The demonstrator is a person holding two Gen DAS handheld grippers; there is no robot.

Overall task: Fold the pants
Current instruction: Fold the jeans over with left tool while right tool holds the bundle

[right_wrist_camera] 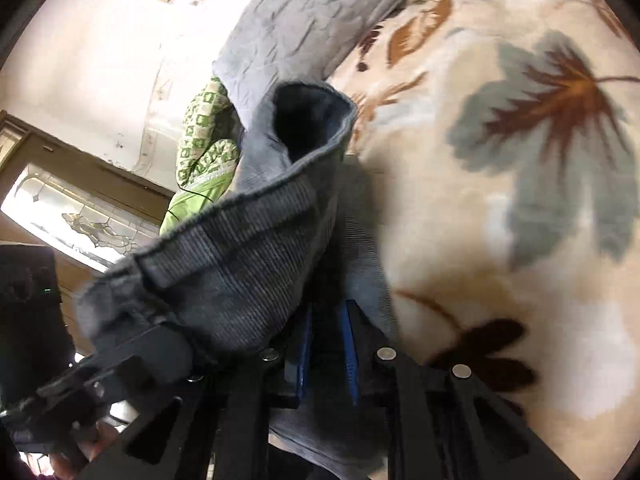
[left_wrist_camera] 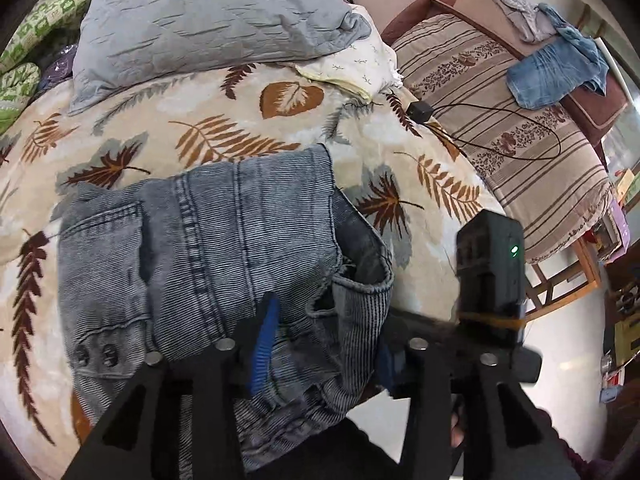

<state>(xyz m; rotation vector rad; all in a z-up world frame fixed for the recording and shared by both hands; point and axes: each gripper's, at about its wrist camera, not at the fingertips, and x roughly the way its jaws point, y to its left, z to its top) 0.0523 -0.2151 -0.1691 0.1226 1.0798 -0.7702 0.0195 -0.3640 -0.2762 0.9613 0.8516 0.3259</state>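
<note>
Grey pants (left_wrist_camera: 208,248) are laid folded on the leaf-print blanket (left_wrist_camera: 400,152). Left gripper (left_wrist_camera: 324,344) is parted over the fabric, nothing pinched. Right gripper (right_wrist_camera: 326,344) is clamped narrowly on a pants hem (right_wrist_camera: 256,248).

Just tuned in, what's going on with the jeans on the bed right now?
A person with a handheld gripper in each hand is folding grey jeans on a leaf-print blanket. The jeans lie partly folded, leg over the seat. The left gripper stands open over the bunched denim at the near edge, pads apart and not pressing it. The right gripper is shut on a fold of the denim, holding it up off the blanket. A grey pillow lies beyond.
</note>
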